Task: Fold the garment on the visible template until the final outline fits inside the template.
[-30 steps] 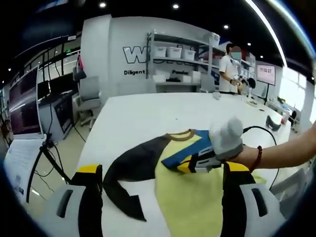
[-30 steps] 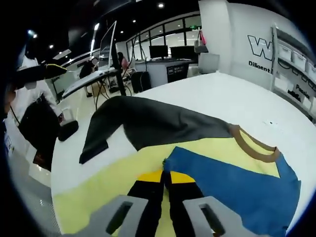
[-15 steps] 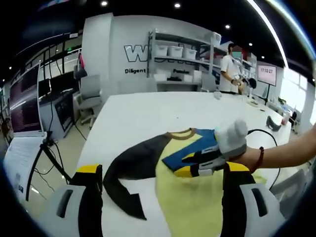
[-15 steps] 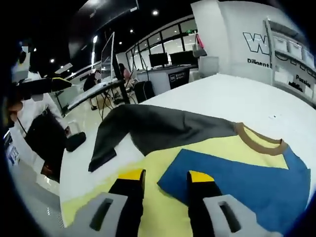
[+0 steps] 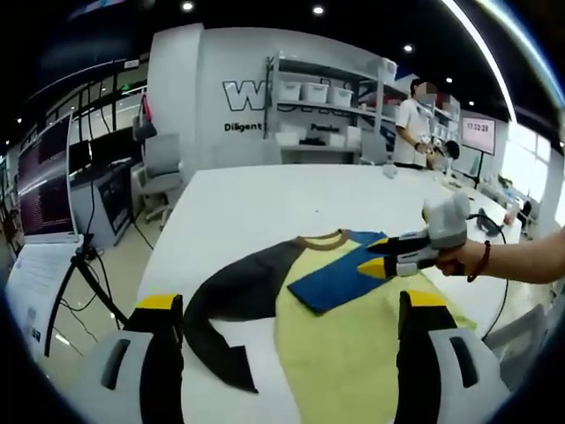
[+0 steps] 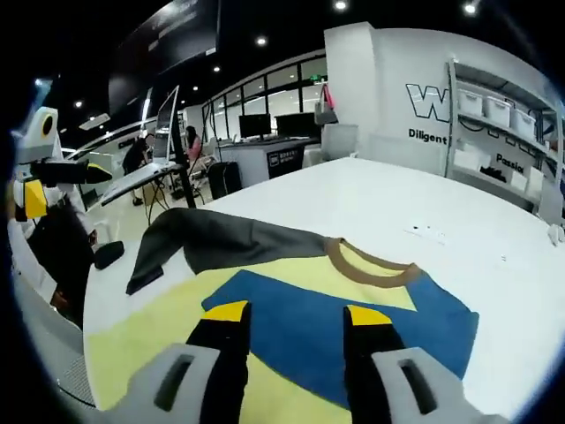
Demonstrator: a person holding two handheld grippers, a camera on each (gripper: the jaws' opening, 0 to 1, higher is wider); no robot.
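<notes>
in the left gripper view the left gripper (image 5: 287, 309) rises from the bottom edge with its yellow-tipped black jaws spread wide, nothing between them, held above the near part of the pale yellow cloth garment (image 5: 353, 353). in the right gripper view the right gripper (image 6: 296, 314) stands at bottom centre with its jaws apart by a moderate gap, gripping nothing, the tips over the blue panel (image 6: 353, 327) of the garment. the same right gripper appears at centre right of the left gripper view (image 5: 388, 262), carried by a hand (image 5: 455, 258) with a dark red band on the wrist, its tips over the far edge of the blue panel.

the garment lies flat on the white table top (image 5: 265, 203), at lower centre of both views. its dark grey sleeve (image 5: 234, 296) stretches out to the left, ending close to the table's left edge. the blue sleeve is folded across the yellow body, and a brown ribbed collar (image 6: 371, 269) sits at the far end. beyond the collar the table runs on bare and wide toward the top of the frame.

further off, metal shelves with white bins (image 5: 322, 110) stand against a grey wall, and a person in white (image 5: 410, 128) stands at upper right.
</notes>
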